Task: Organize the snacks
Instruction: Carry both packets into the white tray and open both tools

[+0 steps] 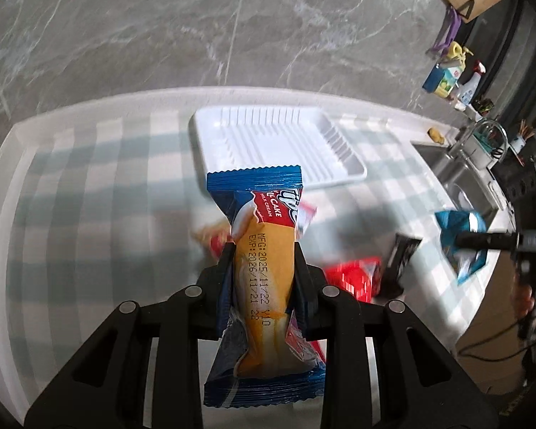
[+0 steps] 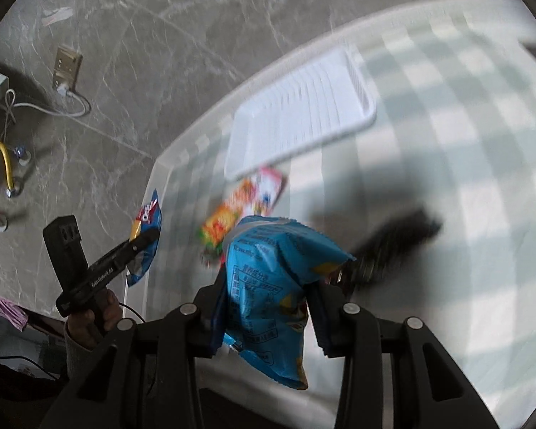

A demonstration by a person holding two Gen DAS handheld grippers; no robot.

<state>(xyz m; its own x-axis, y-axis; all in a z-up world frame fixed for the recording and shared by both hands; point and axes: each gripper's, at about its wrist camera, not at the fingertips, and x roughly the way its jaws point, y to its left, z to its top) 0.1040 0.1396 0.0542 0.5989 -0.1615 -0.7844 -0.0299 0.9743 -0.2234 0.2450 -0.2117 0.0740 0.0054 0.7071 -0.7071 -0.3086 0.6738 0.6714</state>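
Two grippers seen, each pinching one snack above checkered table (image 1: 89, 186): left gripper (image 1: 262, 250) pressed on cake packet (image 1: 264, 275), right gripper (image 2: 268, 286) on blue bag (image 2: 268, 286). One white tray (image 1: 278, 143), lying bare on the cloth. About four loose packets below, blurred, hard to count; red packet (image 1: 354, 275) partly hidden.

place: home kitchen
surface: counter with checked cloth (image 1: 89, 186), white tray (image 1: 268, 139) on it
sink: steel basin (image 1: 457, 175) with tap (image 1: 482, 136) at counter end
supplies: spray bottle (image 1: 470, 84), cleaning items along the edge
floor: grey marble tile (image 1: 160, 28), wall socket (image 2: 67, 68)
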